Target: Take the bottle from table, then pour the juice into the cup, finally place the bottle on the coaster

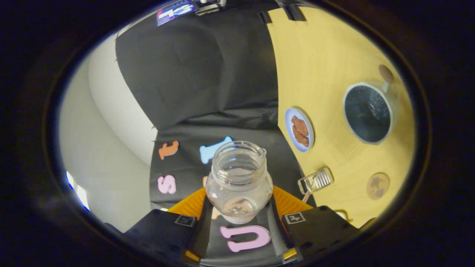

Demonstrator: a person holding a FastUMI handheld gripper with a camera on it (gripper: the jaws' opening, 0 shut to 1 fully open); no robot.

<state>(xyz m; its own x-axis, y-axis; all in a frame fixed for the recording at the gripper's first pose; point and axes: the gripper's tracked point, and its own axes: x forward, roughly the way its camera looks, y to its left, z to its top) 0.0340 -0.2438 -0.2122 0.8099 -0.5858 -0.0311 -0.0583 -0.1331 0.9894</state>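
Observation:
A clear glass bottle [239,181] with an open wide mouth sits between my fingers, and my gripper [239,204] is shut on its lower body. It looks nearly empty, with a little liquid at its bottom. The view is rolled, so the yellow table [319,66] rises on the right of the fingers and the bottle lies tipped relative to it. A grey cup [368,113] with a dark inside and a handle stands on the table, well beyond the right finger and apart from the bottle's mouth. A round brown coaster [377,185] lies nearer, beside the right finger.
A small white plate [299,129] with brown food lies between the bottle and the cup. A ribbed clear glass object [316,181] lies close to the right finger. Another brown disc [386,73] sits past the cup. Black cloth wall [200,74] hangs behind the bottle.

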